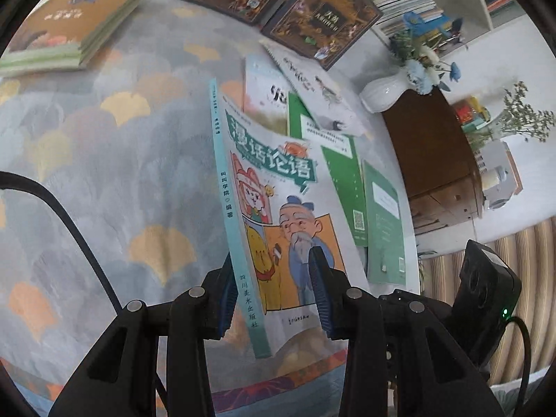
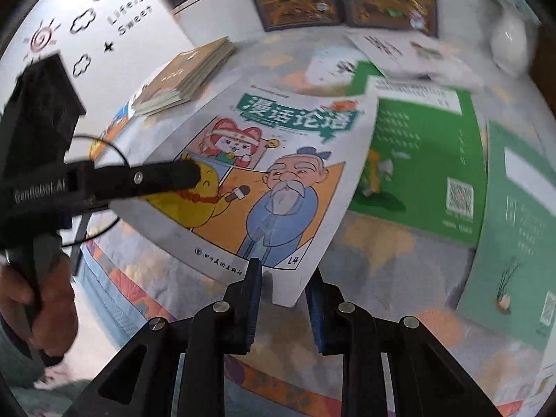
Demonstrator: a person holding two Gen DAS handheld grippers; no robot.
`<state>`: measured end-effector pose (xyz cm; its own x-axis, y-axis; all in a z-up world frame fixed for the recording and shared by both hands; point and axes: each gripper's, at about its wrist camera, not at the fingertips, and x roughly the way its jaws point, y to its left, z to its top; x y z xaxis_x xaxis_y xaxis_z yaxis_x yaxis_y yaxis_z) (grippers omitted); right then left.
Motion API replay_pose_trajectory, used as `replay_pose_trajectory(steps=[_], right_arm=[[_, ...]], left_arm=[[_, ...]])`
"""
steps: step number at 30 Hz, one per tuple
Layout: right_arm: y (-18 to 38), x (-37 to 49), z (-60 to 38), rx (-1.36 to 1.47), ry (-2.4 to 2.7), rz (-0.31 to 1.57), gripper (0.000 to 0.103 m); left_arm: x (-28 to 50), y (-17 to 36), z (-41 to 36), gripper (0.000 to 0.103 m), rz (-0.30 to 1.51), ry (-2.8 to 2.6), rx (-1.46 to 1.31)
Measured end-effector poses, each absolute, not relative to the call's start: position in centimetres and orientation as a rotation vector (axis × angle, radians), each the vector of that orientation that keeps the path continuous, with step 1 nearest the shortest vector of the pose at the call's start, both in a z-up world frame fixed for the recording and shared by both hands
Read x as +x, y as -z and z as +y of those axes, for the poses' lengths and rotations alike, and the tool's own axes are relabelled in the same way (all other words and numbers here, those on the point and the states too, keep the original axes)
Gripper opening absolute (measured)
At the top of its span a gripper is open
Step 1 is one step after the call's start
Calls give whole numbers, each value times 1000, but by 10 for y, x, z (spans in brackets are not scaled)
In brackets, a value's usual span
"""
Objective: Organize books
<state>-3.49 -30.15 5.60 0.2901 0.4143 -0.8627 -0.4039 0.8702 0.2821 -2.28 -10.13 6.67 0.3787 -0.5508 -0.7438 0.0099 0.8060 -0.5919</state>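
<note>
Both grippers are lifting the comic book (image 1: pixel 278 208) off the rug (image 1: pixel 104 156), near the green books (image 1: pixel 340 180); left gripper (image 1: pixel 274 299) is clamping its spine, right gripper (image 2: pixel 283 307) pinching its corner; next, probably carrying it to a stack.

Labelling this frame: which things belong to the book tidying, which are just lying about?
Job:
- cartoon-cover paperback with teal spine, held by left tool and right tool
- green-covered books
- dark ornate hardbacks
- tan book stack

Lying about:
- white vase of blue flowers
- brown wooden cabinet
</note>
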Motion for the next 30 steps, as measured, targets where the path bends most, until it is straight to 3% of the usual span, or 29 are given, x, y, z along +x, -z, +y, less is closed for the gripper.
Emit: replay_pose_trajectory(steps=[30], right_arm=[[-146,27,-110,12,-505,902,26]], left_arm=[[48,-137,82,35,901,552,-544]])
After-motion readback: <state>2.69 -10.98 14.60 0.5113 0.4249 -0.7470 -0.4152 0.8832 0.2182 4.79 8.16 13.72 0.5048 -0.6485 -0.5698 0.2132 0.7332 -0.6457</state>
